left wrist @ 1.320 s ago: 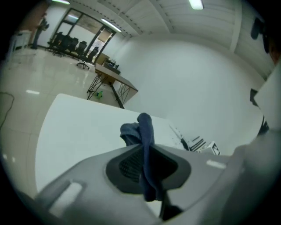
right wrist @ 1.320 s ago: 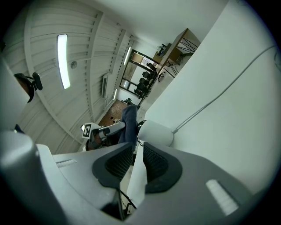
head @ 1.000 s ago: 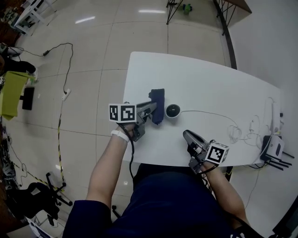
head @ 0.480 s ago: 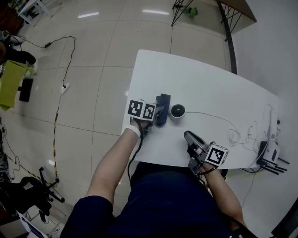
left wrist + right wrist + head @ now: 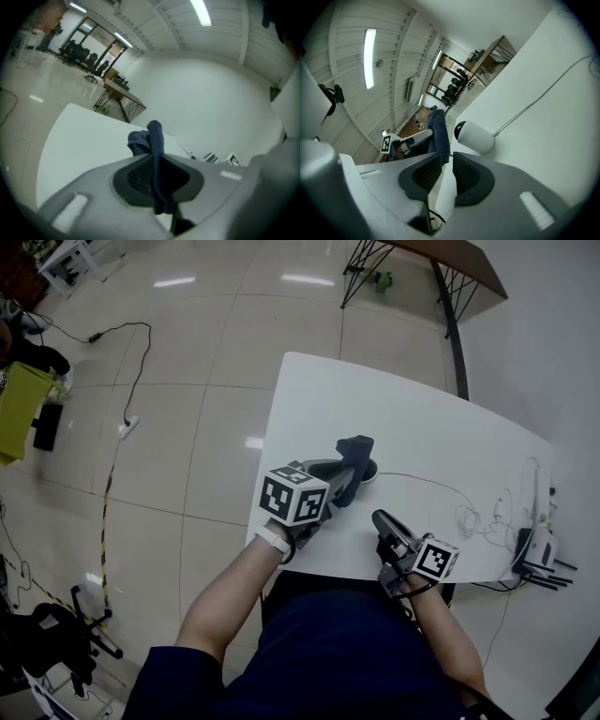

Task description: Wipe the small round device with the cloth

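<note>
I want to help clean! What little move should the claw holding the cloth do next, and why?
Probably nudge the left claw sideways and down so the cloth rubs the small round device. The claw pinches the cloth, which hangs right beside the device; I can't tell if it touches.

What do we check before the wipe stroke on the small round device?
1. Cloth clamped in the left hand-held gripper: ok, jaws shut on it.
2. Cloth lined up with the small round device: ok, the head view shows it hanging over the device.
3. Cloth touching the device: cannot tell.
4. Right hand-held gripper empty and clear of the device: ok, jaws slightly apart with nothing between them.
5. Device steadied: not ok, it stands free on the table with nothing holding it.
6. Cable out of the cloth's way: ok, it runs off from the device's far side.
</note>
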Demonstrator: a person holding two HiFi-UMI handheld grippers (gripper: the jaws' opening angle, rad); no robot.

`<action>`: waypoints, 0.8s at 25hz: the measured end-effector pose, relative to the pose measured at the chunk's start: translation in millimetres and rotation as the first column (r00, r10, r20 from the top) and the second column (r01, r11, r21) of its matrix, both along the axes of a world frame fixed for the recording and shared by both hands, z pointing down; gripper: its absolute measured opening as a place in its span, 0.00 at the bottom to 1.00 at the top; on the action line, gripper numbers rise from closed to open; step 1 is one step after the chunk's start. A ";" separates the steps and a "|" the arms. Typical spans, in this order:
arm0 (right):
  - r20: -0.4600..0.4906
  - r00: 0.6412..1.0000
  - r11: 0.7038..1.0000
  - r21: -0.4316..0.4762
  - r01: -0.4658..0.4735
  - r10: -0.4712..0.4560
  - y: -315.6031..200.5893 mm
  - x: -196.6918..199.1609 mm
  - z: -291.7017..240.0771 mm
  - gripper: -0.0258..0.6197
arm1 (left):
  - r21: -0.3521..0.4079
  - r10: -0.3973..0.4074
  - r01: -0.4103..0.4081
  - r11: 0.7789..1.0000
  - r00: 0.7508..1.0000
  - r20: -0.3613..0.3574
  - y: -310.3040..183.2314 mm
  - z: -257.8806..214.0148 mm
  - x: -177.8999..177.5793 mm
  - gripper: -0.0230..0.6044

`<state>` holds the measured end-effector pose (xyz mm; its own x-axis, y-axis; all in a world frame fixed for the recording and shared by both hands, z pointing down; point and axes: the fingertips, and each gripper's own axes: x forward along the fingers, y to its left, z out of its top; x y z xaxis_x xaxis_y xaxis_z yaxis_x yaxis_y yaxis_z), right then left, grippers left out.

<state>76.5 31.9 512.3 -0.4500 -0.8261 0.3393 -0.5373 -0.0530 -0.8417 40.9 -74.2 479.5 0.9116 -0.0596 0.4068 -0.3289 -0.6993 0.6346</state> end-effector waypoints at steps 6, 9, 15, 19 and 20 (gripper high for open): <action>0.012 0.998 0.998 0.012 0.060 -0.060 -0.9 -9.6 1.7 0.16 | 0.188 0.074 -0.090 0.978 0.993 0.095 29.1 -0.9 27.3 0.10; 0.046 0.995 0.996 0.023 0.086 -0.087 -3.2 -13.2 -0.3 0.16 | 0.093 -0.007 0.003 0.996 0.999 0.045 23.9 3.6 22.5 0.10; 0.043 0.983 0.984 0.009 0.178 -0.178 3.1 1.4 6.5 0.16 | -0.130 -0.308 0.302 0.945 0.951 -0.033 -8.1 28.4 -14.4 0.10; 0.064 0.974 0.976 0.016 0.218 -0.219 5.7 16.2 6.9 0.15 | -0.313 -0.451 0.401 0.861 0.886 -0.106 -13.1 51.7 -21.6 0.10; 0.076 0.970 0.973 0.023 0.230 -0.231 5.9 17.4 5.1 0.15 | -0.351 -0.482 0.419 0.837 0.869 -0.113 -14.0 59.7 -23.8 0.10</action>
<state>93.9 37.7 517.4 -0.6531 -0.7017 0.2847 -0.4666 0.0767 -0.8811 17.1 -88.2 539.2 0.8745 -0.3845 0.2955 -0.4107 -0.2634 0.8729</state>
